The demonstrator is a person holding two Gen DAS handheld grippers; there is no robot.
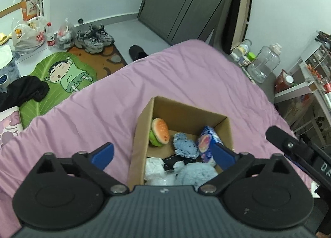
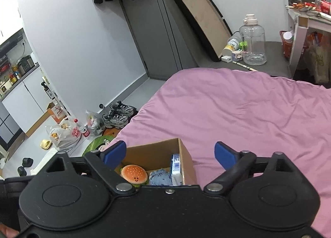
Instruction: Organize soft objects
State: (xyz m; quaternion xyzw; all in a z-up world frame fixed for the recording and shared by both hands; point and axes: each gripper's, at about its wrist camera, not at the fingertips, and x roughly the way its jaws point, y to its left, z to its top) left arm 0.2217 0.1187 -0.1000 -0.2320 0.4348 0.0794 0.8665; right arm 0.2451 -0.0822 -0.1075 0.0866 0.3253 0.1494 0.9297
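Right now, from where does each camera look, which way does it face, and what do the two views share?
Left wrist: sits on the left gripper, looks steeply down into the box on the bed; its open blue fingers and part of the right gripper show.
Right wrist: sits on the right gripper, looks lower across the bed toward the door; its open fingers show.
Shared: box, burger toy, bed, shoes.

A pink-sheeted bed (image 1: 186, 76) carries an open cardboard box (image 1: 142, 134) near its floor-side edge.
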